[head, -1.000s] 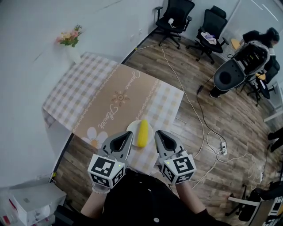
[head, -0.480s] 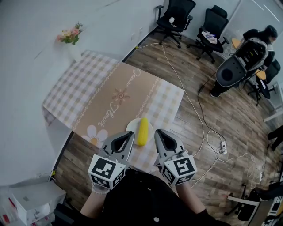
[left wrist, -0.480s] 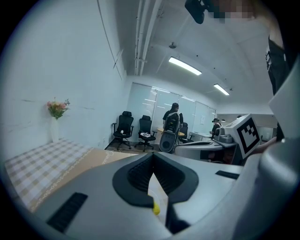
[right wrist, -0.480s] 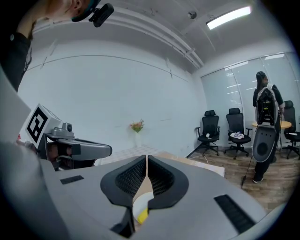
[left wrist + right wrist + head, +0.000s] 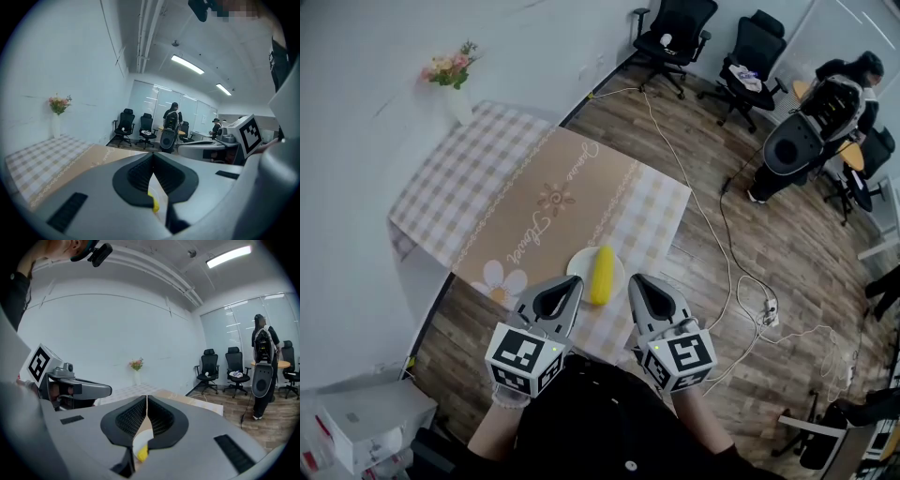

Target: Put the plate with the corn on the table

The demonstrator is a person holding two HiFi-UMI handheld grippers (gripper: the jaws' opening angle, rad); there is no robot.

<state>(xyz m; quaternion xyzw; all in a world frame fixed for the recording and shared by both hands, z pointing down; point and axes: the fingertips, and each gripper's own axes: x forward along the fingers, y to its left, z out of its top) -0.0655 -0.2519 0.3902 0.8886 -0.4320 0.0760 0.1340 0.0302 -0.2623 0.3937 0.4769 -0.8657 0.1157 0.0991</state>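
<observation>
One small round white plate [image 5: 579,266] sits at the near end of the table with the checked and tan cloth [image 5: 525,202]. It lies between our left gripper [image 5: 577,283] and our right gripper [image 5: 632,281]. Both tongs are pressed together at the tips with nothing between the pads. We cannot tell whether either one touches the rim.

We judge the plate stiff, smooth and light, with a thin rim that could slip. The best hold looks like opposite left and right edges, clear of the food, with the plate kept level.

It carries a single yellow corn cob [image 5: 601,275], lying near to far and loose enough to roll. At the table's far left, a white vase [image 5: 459,108] holds pink flowers.
</observation>
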